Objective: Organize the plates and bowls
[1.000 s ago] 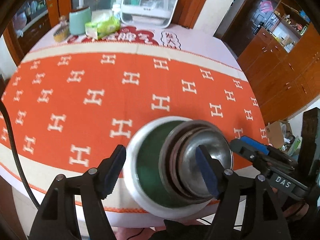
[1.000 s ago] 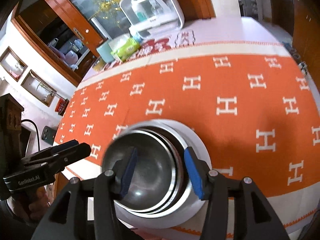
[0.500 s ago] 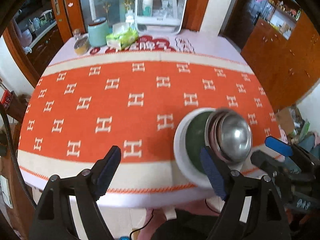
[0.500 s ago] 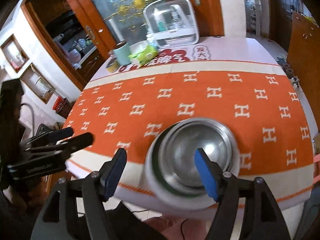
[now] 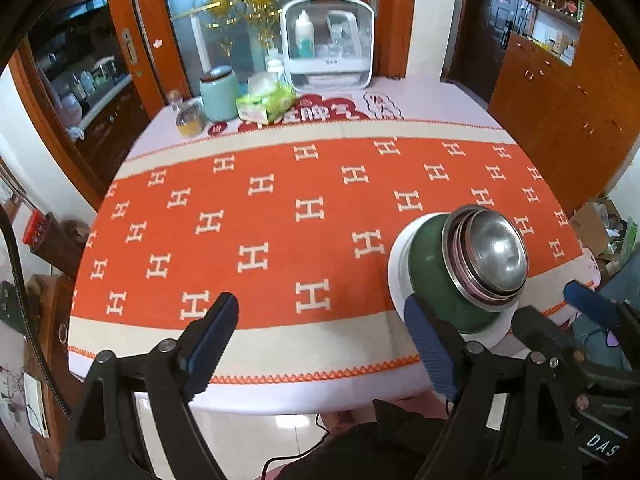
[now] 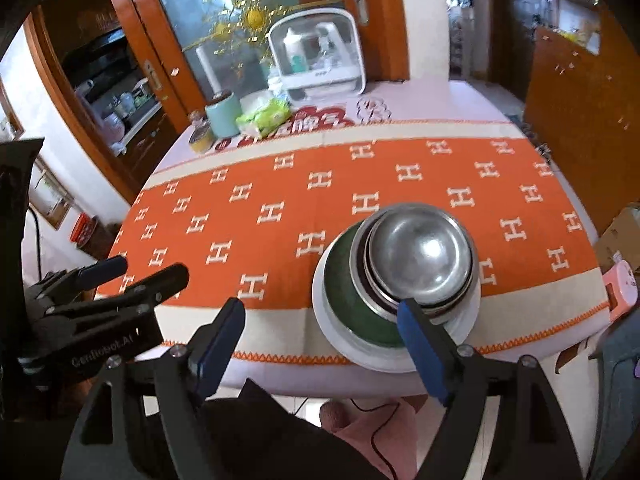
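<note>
A stack stands near the table's front right edge: a white plate (image 5: 400, 264) at the bottom, a green bowl (image 5: 436, 268) on it, and nested steel bowls (image 5: 492, 256) on top. The stack also shows in the right wrist view, with the white plate (image 6: 344, 340), green bowl (image 6: 344, 284) and steel bowls (image 6: 420, 256). My left gripper (image 5: 324, 344) is open and empty, held back over the front edge, left of the stack. My right gripper (image 6: 320, 344) is open and empty, just in front of the stack.
An orange cloth with white H marks (image 5: 280, 216) covers the round table. At the far side stand a white storage box (image 5: 328, 44), a teal canister (image 5: 218, 94), a green tissue pack (image 5: 266, 102) and a small jar (image 5: 188, 120). Wooden cabinets (image 5: 560, 80) stand on the right.
Both grippers have opened and pulled back and up from the stack, which stays on the table. The view is wider now.
</note>
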A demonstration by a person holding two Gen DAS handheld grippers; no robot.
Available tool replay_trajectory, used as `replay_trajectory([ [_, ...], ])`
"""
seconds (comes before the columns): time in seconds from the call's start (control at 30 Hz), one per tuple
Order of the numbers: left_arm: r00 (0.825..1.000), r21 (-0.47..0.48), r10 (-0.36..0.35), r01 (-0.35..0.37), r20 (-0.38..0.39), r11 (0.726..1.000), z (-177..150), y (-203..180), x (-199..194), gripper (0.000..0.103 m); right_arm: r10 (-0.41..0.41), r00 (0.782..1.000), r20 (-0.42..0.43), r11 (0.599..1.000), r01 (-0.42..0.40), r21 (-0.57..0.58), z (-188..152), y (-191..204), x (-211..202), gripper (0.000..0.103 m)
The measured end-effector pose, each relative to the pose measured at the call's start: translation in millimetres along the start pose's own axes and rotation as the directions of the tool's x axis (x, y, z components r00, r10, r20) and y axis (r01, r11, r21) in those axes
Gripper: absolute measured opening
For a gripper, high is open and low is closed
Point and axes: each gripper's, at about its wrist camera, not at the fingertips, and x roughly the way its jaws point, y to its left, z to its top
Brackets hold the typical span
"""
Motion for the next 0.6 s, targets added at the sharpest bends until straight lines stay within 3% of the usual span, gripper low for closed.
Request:
replay_trajectory([
  [0.17, 0.999, -0.009, 0.031, -0.031, 0.033, 0.999, -4.0, 8.2, -7.1, 0.094, -0.033, 0.999, 0.024, 0.999, 0.032, 0.024, -0.8, 5.5, -0.2, 0.096],
  [0.3, 0.997, -0.038, 0.056, -0.054, 0.060, 0.998, -5.8, 15.5, -12.8, 0.101, -0.034, 0.999, 0.029, 0.999, 0.033, 0.033, -1.1, 9.1, 0.7, 0.098],
  [0.6, 0.990, -0.062, 0.098, -0.092, 0.103, 0.994, -8.8, 19.9, -21.2, 0.101, -0.032, 0.998, 0.046, 0.999, 0.032, 0.013, -1.6, 17.5, -0.6, 0.103],
])
